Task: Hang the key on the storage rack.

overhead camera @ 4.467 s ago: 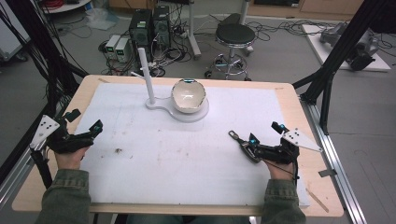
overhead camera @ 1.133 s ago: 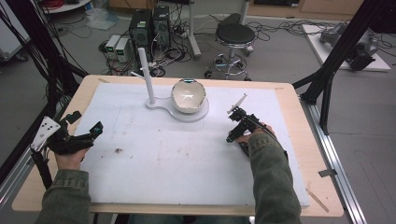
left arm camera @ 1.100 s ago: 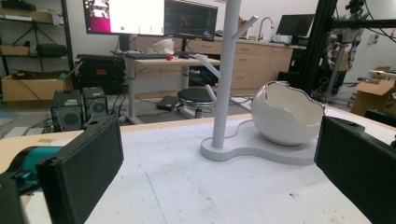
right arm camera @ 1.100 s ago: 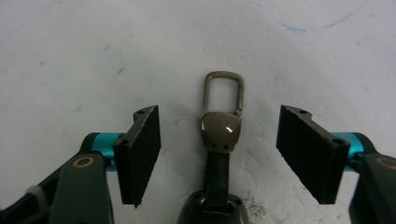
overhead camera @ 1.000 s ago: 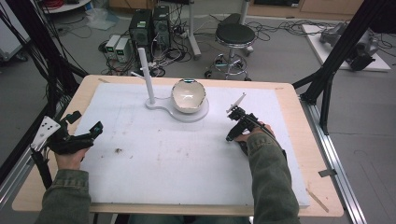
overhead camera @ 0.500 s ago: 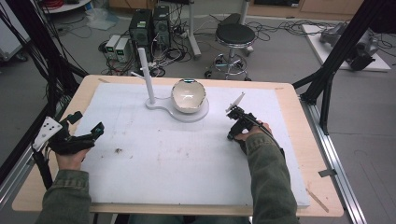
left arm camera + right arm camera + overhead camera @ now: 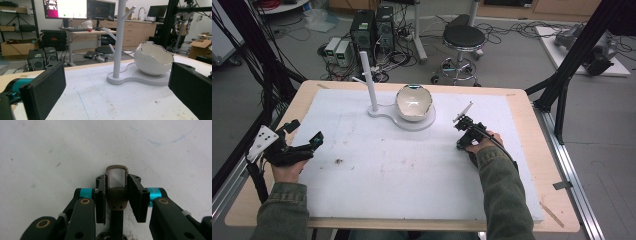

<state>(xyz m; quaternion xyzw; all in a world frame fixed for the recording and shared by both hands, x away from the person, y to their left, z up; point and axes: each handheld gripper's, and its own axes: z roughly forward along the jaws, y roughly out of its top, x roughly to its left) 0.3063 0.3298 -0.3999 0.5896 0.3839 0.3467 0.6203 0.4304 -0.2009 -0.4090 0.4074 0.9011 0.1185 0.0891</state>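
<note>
**Desk:** What is gripped, and how does it look?

**Caption:** A dark brown strap end [image 7: 117, 199] is seen clamped between the black jaws of the right gripper [image 7: 117, 180]. A rounded tab is shown, pierced by two small rivets, and it is topped by a rectangular metal loop [image 7: 117, 167] with rounded corners, through which the white surface can be seen. The rest of the piece is hidden by the gripper body. The jaws have just been closing, and both pads are now pressed against the sides of the strap.

**Desk:** Where is it placed?

**Caption:** It is held low over the white foam sheet [image 7: 412, 180], to the right of the white jewellery stand [image 7: 384, 111] and slightly nearer the person, well apart from the stand's base. Whether the sheet is touched cannot be told.

**Desk:** And the other hand?

**Caption:** The left gripper [image 7: 304, 132] is rested well to the left of the stand, also nearer the person. Its jaws are spread wide, with nothing between them, and are pointed toward the stand's branched post [image 7: 119, 37] and cracked-egg bowl [image 7: 153, 58].
</note>
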